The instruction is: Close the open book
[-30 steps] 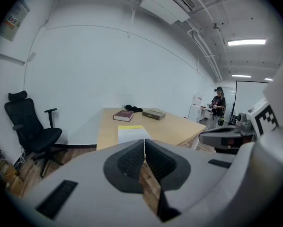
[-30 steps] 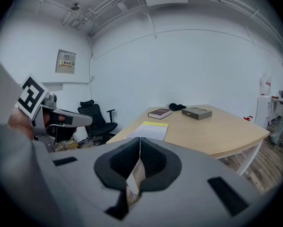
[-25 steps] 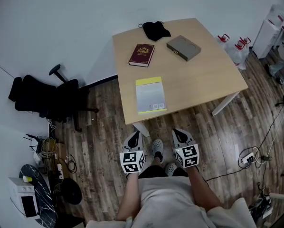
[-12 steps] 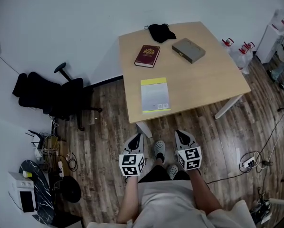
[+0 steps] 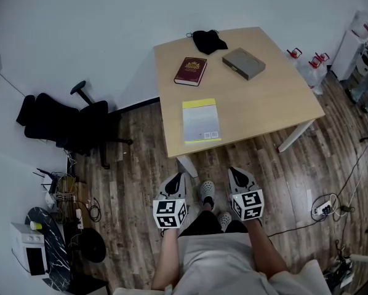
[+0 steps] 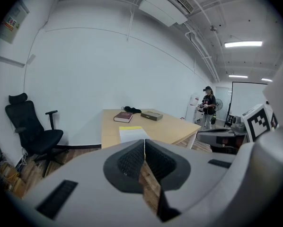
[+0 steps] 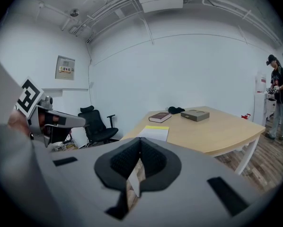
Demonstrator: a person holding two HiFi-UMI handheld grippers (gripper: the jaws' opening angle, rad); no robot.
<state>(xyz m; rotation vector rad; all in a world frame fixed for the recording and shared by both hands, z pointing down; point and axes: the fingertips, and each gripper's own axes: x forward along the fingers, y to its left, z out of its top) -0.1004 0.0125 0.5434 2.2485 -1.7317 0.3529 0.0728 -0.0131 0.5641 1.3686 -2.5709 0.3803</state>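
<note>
A wooden table [image 5: 276,97] stands ahead of me. Near its front edge lies a closed white book with a yellow strip [image 5: 201,121] [image 6: 132,133] [image 7: 154,133]. Farther back lie a closed dark red book [image 5: 190,70] [image 6: 123,117] [image 7: 160,117] and a closed grey book [image 5: 244,63] [image 6: 151,116] [image 7: 195,114]. No book lies open. My left gripper [image 5: 175,182] [image 6: 144,147] and right gripper [image 5: 236,177] [image 7: 140,147] hang short of the table over the floor, both shut with nothing in them.
A black cloth [image 5: 207,40] lies at the table's far edge. A black office chair [image 5: 70,125] stands left of the table. Cables and a power strip [image 5: 321,208] lie on the floor at right. A person [image 6: 208,107] stands far right by a white appliance [image 5: 350,45].
The view has shifted slightly, so the table sits a little further right in the picture. Both grippers stay shut at about the same spot below the table's front edge.
</note>
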